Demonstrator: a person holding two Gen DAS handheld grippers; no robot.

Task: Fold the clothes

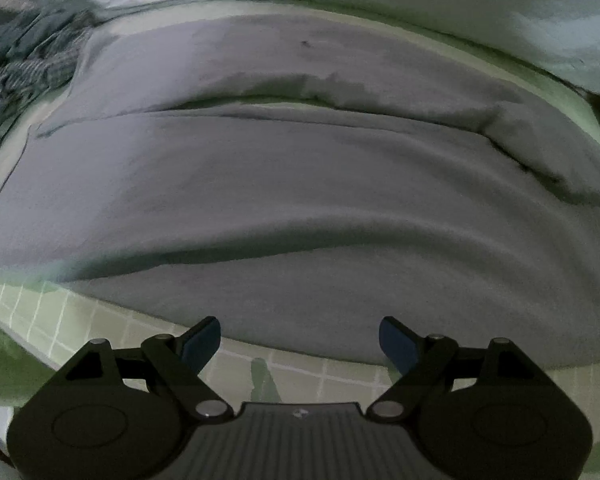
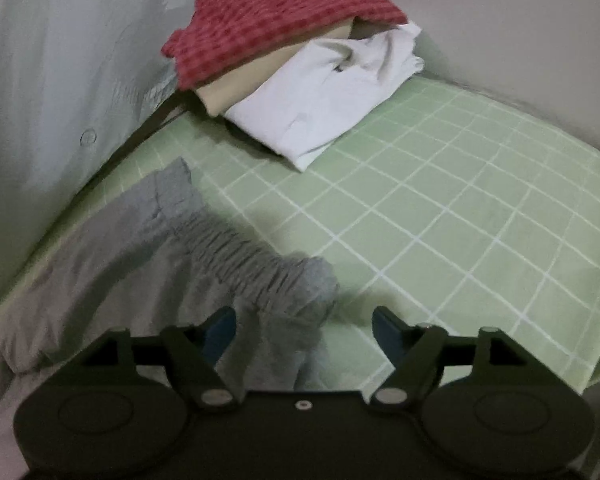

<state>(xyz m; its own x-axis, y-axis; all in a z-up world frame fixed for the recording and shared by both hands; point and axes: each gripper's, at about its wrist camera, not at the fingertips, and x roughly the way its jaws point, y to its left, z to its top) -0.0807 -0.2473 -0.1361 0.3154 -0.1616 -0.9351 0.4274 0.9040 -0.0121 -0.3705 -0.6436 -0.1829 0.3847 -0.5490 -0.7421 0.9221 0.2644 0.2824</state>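
Waistband (image 2: 256, 256) ahead of right hand-held gripper (image 2: 304, 334)

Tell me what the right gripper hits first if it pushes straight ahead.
Probably the grey garment's elastic waistband: it lies just ahead of the open right gripper, on the green checked cover. Depth is uncertain.

matte black left gripper (image 1: 300, 340) and right gripper (image 2: 303, 334), blue-padded jaws, silver pivot screws, ribbed housing
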